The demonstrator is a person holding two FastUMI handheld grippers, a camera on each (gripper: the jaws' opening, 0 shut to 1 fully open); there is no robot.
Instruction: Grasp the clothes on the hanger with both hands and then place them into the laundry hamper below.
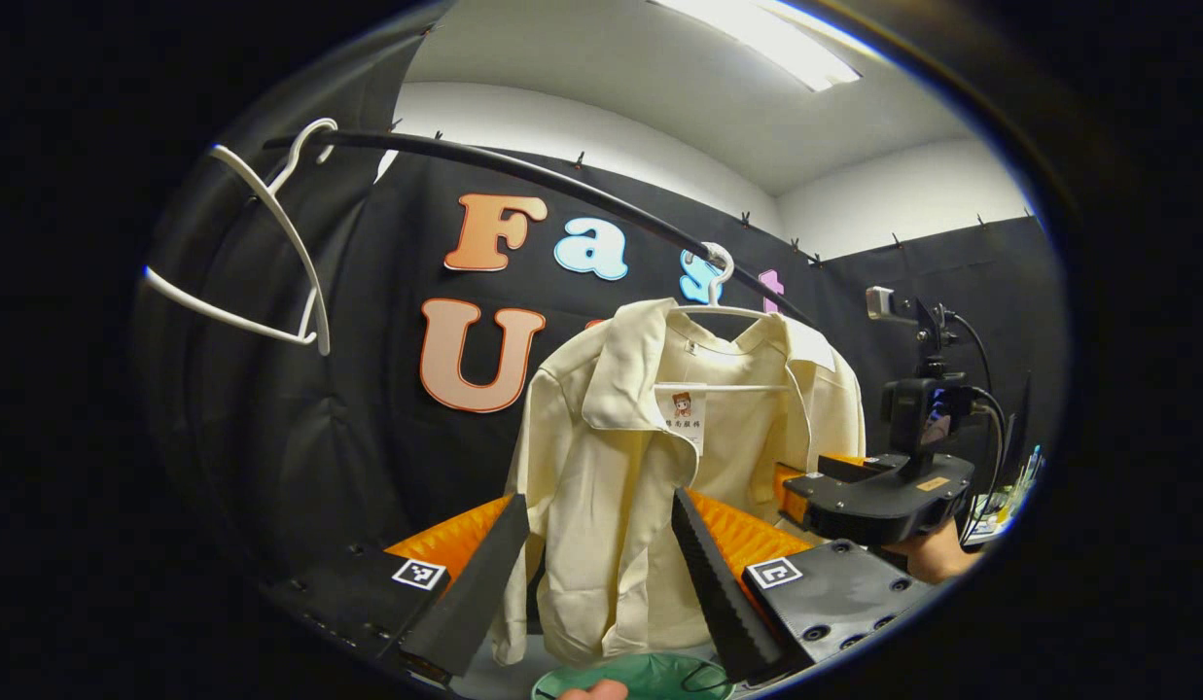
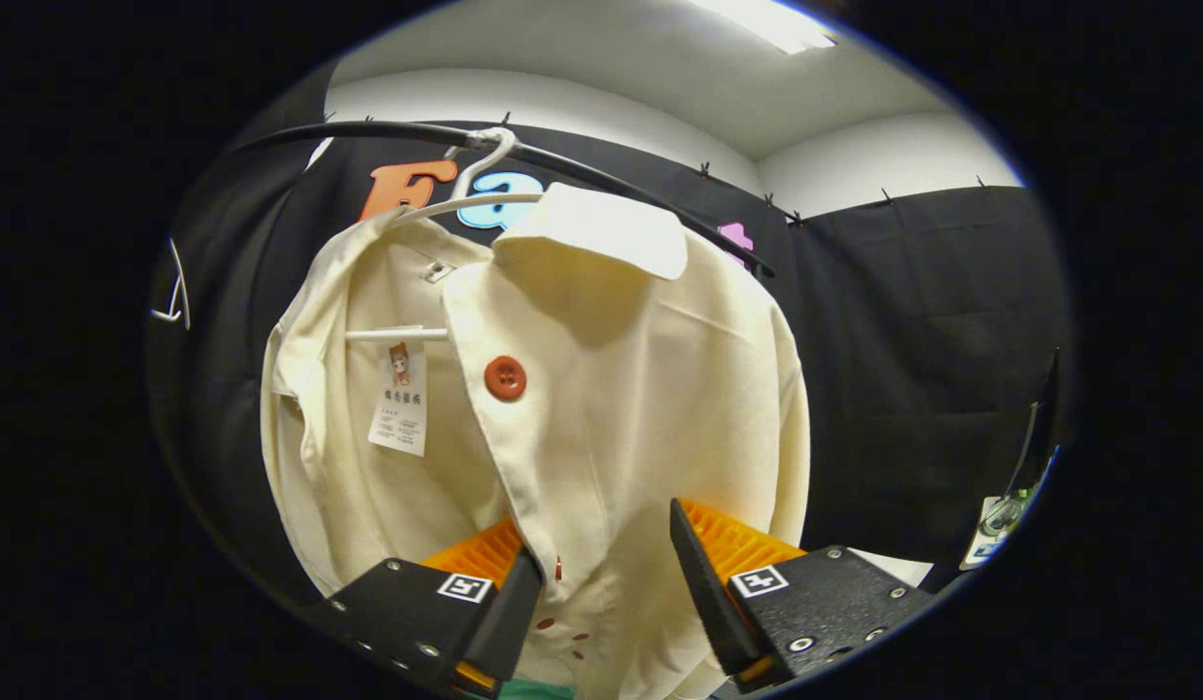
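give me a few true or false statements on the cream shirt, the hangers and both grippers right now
1. The cream collared shirt hangs on a white wire hanger from the black rail. True.
2. The left gripper is shut on the shirt. False: its jaws are open, the shirt hanging between and beyond them.
3. A second white hanger on the rail carries nothing. True.
4. The shirt already lies in the green hamper. False: it is on its hanger above the hamper.
5. The right gripper is open in front of the shirt. True.
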